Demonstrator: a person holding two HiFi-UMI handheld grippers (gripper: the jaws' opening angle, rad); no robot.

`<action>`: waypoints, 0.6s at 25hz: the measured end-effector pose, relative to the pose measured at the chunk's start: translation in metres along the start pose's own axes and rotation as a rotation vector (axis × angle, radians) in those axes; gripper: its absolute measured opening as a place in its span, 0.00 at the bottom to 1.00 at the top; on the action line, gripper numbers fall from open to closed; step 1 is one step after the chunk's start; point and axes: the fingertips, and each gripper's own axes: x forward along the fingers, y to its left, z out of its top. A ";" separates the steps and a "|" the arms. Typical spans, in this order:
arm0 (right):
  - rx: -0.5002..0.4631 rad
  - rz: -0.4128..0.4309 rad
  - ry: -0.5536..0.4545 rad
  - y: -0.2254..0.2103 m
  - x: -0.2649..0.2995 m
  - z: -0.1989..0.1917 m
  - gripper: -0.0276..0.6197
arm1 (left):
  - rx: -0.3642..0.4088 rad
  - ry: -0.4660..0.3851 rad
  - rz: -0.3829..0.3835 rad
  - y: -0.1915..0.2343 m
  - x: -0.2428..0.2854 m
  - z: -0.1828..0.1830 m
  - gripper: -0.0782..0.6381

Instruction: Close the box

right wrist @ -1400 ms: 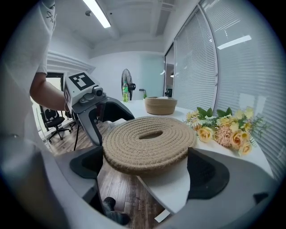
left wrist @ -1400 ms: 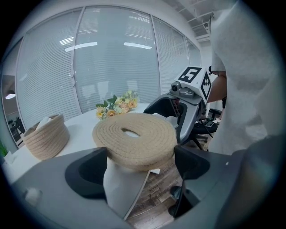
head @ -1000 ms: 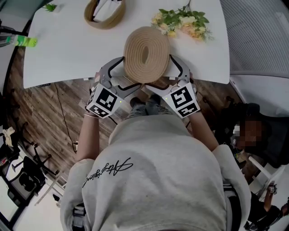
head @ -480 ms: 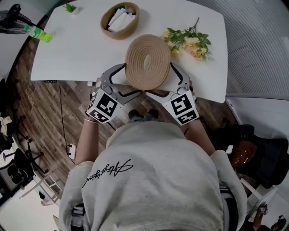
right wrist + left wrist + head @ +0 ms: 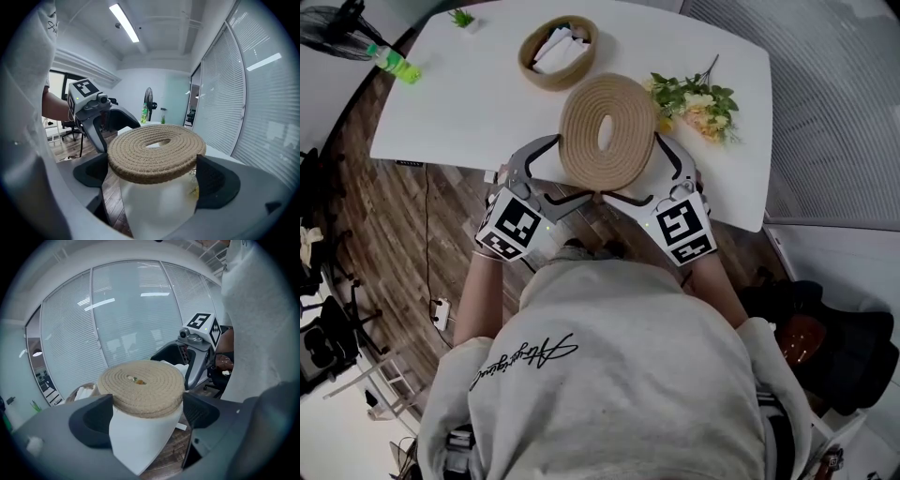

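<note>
1. The person is holding a round woven rope lid [image 5: 607, 131] between both grippers, over the near edge of the white table [image 5: 469, 103].
2. The left gripper [image 5: 565, 169] is clamping the lid's left rim. In the left gripper view both dark pads are pressing against the lid's [image 5: 140, 387] coiled edge, with the left gripper [image 5: 146, 404] gripping it from either side.
3. The right gripper [image 5: 649, 173] is clamping the opposite rim. In the right gripper view the right gripper [image 5: 152, 173] is closing on the lid [image 5: 154, 150] in the same way, and the lid's oval centre hole is facing up.
4. Each gripper view is showing the other gripper across the lid, with its marker cube [image 5: 204, 324] on top.
5. The woven basket [image 5: 558, 52], the box to be closed, is sitting open farther back on the table, well apart from the lid, with white folded things lying inside. A little of the basket [image 5: 84, 392] is peeking out left of the lid in the left gripper view.
6. A bunch of yellow and peach artificial flowers [image 5: 694, 94] is lying on the table to the right of the lid; whether they are touching cannot be told.
7. A green bottle [image 5: 394, 64] is lying near the table's far left corner.
8. A standing fan [image 5: 148, 96] is showing beyond the table in the right gripper view.
</note>
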 end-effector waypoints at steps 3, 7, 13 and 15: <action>-0.017 0.004 -0.013 -0.001 -0.002 0.003 0.95 | -0.002 0.003 0.025 0.000 -0.002 0.001 0.75; -0.023 0.018 -0.024 0.000 -0.003 0.007 0.95 | -0.020 0.008 0.036 0.000 -0.006 0.001 0.75; -0.037 0.013 -0.037 -0.003 0.000 0.015 0.95 | -0.001 -0.016 0.041 0.008 -0.008 0.008 0.75; -0.038 0.009 -0.042 -0.004 0.003 0.019 0.95 | -0.001 -0.023 0.040 0.012 -0.009 0.007 0.75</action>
